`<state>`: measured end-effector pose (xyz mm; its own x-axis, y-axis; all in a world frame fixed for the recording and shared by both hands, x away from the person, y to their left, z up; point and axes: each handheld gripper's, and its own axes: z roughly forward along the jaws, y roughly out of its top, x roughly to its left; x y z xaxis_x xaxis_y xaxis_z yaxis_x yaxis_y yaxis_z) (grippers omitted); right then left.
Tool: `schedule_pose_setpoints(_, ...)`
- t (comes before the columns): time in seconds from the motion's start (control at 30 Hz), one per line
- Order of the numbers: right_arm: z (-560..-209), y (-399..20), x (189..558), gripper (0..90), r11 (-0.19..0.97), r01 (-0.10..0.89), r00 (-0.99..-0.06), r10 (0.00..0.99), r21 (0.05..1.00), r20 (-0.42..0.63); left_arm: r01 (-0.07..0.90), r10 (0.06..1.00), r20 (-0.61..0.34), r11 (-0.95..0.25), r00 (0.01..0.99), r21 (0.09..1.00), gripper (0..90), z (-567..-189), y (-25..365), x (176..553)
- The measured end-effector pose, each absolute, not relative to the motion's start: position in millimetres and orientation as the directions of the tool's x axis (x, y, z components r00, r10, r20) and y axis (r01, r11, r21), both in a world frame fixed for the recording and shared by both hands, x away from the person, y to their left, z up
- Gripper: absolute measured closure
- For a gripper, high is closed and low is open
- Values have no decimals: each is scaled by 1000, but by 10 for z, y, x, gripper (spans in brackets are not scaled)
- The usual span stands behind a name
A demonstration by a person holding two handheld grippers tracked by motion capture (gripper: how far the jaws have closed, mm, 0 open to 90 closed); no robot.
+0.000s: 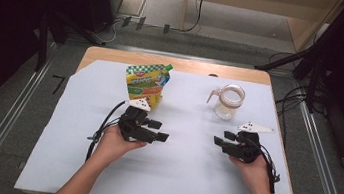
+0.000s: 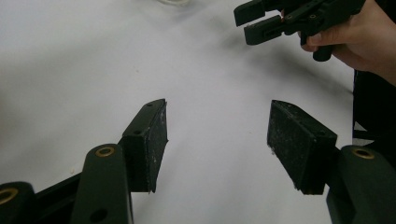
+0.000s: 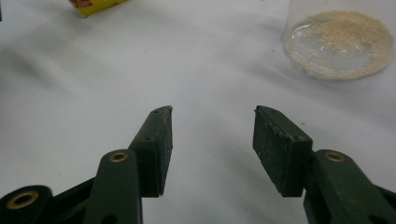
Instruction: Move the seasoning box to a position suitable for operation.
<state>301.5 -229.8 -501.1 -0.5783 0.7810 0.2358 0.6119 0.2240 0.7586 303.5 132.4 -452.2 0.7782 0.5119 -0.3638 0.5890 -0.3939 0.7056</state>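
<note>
Near jar (image 1: 228, 101), right gripper (image 1: 220, 137) and left gripper (image 1: 158, 131) gaped empty; careless reach could topple jar, spilling grains.

Grey floor (image 1: 15, 122) (metal rails (image 1: 2, 125)) surrounds wooden table (image 1: 174, 64).

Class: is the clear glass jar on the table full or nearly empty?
Nearly empty: the jar holds a thin layer of pale grains on its bottom, and stands upright.
</note>
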Motion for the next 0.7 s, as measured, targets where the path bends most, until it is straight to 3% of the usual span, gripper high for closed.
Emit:
schedule_pose_setpoints(0.17,-5022,-2295,3034,488,219,609,-566,794,763,223,592,510,-369,-393,777,703,388,-4524,1334,3039)
schedule_pose_setpoints(0.33,-4993,-2339,3063,401,219,572,-541,825,791,162,598,514,-366,-411,775,689,386,-4548,1315,3023)
schedule_pose_setpoints(0.53,-4880,-2381,3175,388,234,572,-521,844,786,127,599,502,-374,-424,780,679,384,-4569,1290,3014)
schedule_pose_setpoints(0.7,-4812,-2395,3390,277,213,585,-477,871,783,119,602,486,-392,-421,781,679,382,-4581,1263,3011)
